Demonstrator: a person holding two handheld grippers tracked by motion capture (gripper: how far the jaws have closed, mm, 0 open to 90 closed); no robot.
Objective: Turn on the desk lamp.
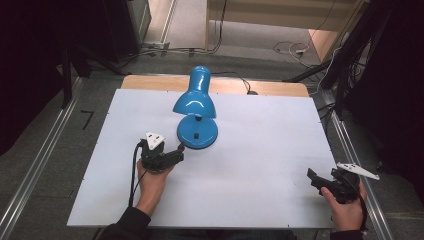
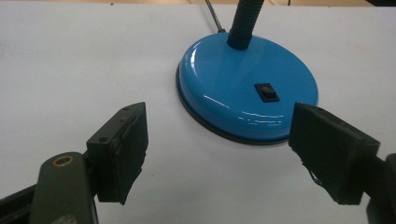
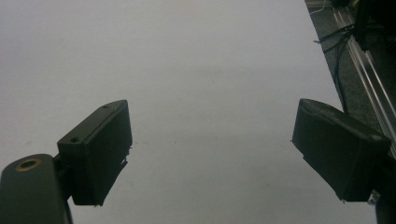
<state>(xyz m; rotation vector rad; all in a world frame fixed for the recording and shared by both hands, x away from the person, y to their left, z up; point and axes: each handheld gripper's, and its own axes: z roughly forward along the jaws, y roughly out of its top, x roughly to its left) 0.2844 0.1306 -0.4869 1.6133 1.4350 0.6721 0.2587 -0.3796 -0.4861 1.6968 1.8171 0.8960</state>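
A blue desk lamp (image 1: pixel 196 102) stands at the middle back of the white table (image 1: pixel 250 150), its shade bent forward over its round base (image 2: pixel 247 88). A black rocker switch (image 2: pixel 266 92) sits on the base. My left gripper (image 1: pixel 177 151) is just in front-left of the base, open, with nothing between its jaws; in the left gripper view the left gripper (image 2: pixel 217 151) points at the base's near edge. My right gripper (image 1: pixel 314 176) rests near the table's front right corner, open and empty, and the right gripper (image 3: pixel 212 149) faces bare table.
The lamp's black cord (image 1: pixel 240 79) runs off the table's back edge. Metal rails (image 1: pixel 35 165) flank the table on both sides. Cables (image 1: pixel 290 49) lie on the floor behind. Bare table surface spreads between the two grippers.
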